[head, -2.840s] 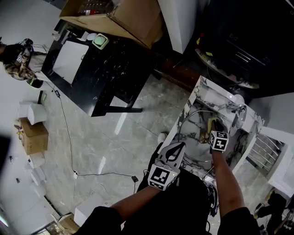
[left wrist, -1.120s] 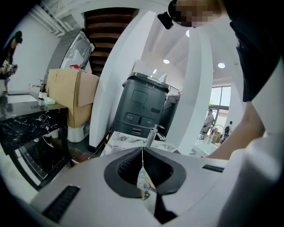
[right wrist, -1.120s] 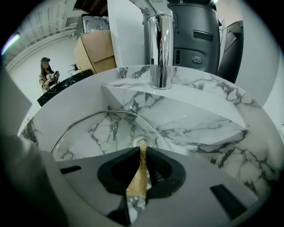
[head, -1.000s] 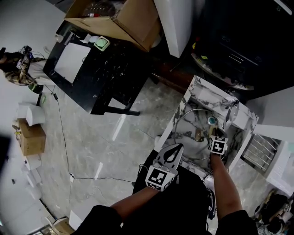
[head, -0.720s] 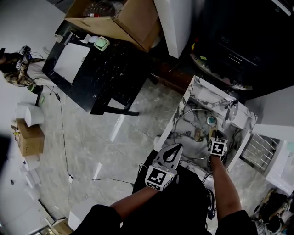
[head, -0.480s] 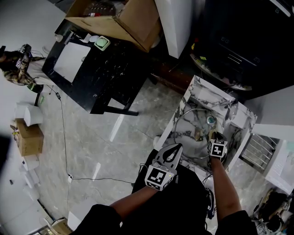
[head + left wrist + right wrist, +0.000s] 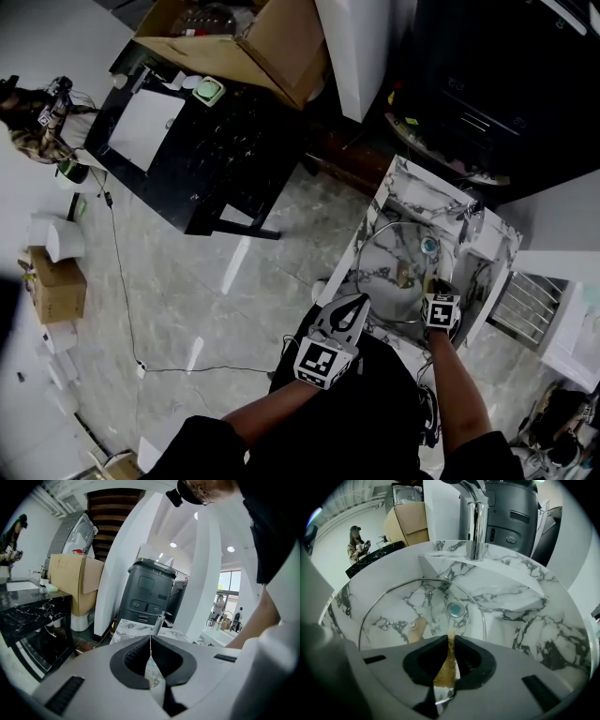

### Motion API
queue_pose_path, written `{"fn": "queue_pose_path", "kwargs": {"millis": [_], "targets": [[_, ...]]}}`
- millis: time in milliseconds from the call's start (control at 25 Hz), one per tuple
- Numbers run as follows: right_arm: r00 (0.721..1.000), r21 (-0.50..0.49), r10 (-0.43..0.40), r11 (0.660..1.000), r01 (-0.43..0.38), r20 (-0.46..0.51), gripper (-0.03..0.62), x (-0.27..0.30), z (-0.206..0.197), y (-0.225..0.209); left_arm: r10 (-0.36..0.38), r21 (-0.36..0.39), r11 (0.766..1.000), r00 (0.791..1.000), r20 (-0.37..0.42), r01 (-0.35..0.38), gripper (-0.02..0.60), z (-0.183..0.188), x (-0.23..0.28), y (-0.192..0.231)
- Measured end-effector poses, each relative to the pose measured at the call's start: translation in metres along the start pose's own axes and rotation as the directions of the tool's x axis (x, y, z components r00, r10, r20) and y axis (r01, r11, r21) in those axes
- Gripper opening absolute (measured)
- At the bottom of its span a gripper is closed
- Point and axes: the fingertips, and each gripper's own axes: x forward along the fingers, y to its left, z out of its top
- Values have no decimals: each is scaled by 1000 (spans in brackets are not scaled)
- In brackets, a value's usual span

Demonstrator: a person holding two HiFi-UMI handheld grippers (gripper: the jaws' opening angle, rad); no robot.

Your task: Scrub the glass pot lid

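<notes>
Right gripper (image 7: 450, 638) clamped on brown scrub pad (image 7: 443, 670) at glass lid (image 7: 401, 604) in sink (image 7: 520, 597). Left gripper (image 7: 150, 639) closed, empty. Scrubbing step; next probably needed pad pressed onto glass.

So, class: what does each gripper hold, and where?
Right gripper pinches a thin brown scrub pad by its flat sides; left gripper is shut on nothing.

L forearm (image 7: 253, 427) and R forearm (image 7: 452, 384) are both reaching fwd. L gripper (image 7: 359, 302) is hanging w/ jaws closed, tips touching, nothing btwn. R gripper (image 7: 434, 286), further out, is pinching a brown pad (image 7: 446, 667).
</notes>
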Motion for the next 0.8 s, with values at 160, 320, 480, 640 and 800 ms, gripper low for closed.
{"fn": "queue_pose_path", "kwargs": {"millis": [160,320,480,640,800], "targets": [[1000,-9,10,1000,-10,-13,60,-2,-5,6,-6,-3,1000,1000,0,6,18,-3,-2,-1],[999,-31,19,999,-20,-33,60,-6,-11,14,-14,-4,1000,1000,4,14,18,-4,-5,-2],[999,-38,34,999,-35,-37,60,-7,-13,22,-12,-12,1000,1000,5,12,18,-4,-9,1],[997,-32,56,998,-58,-50,60,-6,-13,28,-11,-20,1000,1000,3,11,18,-7,-14,3],[995,-11,74,997,-75,-63,59,-4,-13,32,-14,-24,1000,1000,1,14,18,-12,-17,4]]}}
